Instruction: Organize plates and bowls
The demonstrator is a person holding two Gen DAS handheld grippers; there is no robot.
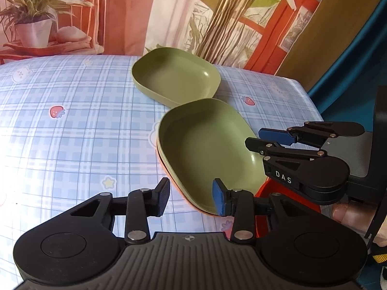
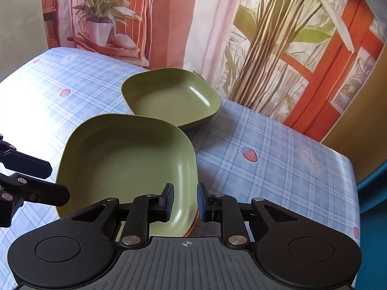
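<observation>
Stacking step: near green bowl sits nested on an orange dish on the table. Left gripper and right gripper straddle its rim, jaws spread, pinching nothing. Next: fetch far green bowl.

green dishes: two, one at the jaws, one farther ahead
orange dishes: one, only its rim showing under the near green dish
grippers: two, left and right
tables: one, checked cloth
</observation>
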